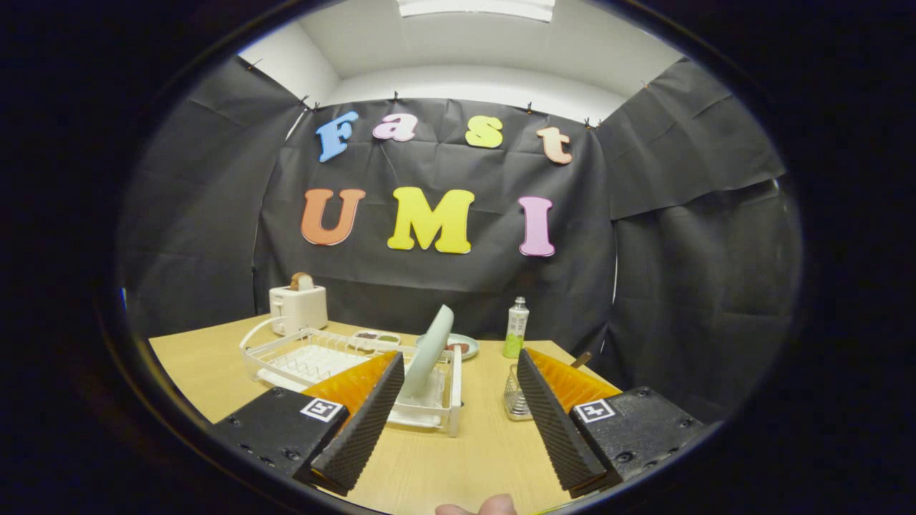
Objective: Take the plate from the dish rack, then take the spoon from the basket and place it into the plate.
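Note:
A pale green plate [431, 350] stands on edge in the white dish rack [315, 357], at the rack's right end, just beyond my left finger. To the right of the rack, a small wire basket [514, 393] sits on the table, partly hidden by my right finger; a brown handle [581, 359], likely the spoon's, pokes out past that finger. My gripper [458, 429] is open, its fingers wide apart with nothing between them, a short way in front of the rack and basket.
A white toaster [298, 307] with a slice of bread stands behind the rack. A green-labelled bottle [515, 327], a small plate with food [461, 347] and a dish with dark items [376, 337] sit at the back. The wooden table [444, 458] extends toward me. Fingertips show at the near edge.

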### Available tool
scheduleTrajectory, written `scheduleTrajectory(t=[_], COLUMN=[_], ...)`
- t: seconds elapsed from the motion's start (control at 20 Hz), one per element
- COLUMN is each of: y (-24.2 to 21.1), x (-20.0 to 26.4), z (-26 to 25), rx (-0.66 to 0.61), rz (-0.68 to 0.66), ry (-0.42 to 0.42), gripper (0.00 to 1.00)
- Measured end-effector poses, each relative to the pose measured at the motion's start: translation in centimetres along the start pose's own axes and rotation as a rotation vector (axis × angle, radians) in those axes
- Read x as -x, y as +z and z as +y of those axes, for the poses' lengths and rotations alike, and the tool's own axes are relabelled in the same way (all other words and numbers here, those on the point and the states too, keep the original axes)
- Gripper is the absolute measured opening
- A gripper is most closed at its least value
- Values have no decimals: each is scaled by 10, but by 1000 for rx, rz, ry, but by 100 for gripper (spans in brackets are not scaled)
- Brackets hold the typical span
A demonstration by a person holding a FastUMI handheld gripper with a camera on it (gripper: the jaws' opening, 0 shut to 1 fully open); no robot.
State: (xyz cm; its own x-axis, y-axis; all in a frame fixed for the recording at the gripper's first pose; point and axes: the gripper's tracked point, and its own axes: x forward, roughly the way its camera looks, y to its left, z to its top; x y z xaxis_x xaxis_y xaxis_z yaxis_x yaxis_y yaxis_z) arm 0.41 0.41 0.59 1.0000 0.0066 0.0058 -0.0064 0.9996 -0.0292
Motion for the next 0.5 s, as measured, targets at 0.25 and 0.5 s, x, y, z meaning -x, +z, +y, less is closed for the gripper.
scheduleTrajectory(t=[0.25,0.5], y=[8,29], x=[-7,-27], z=[-8,-17], rx=[-2,58], rz=[24,63], ry=[17,21], gripper=[100,100])
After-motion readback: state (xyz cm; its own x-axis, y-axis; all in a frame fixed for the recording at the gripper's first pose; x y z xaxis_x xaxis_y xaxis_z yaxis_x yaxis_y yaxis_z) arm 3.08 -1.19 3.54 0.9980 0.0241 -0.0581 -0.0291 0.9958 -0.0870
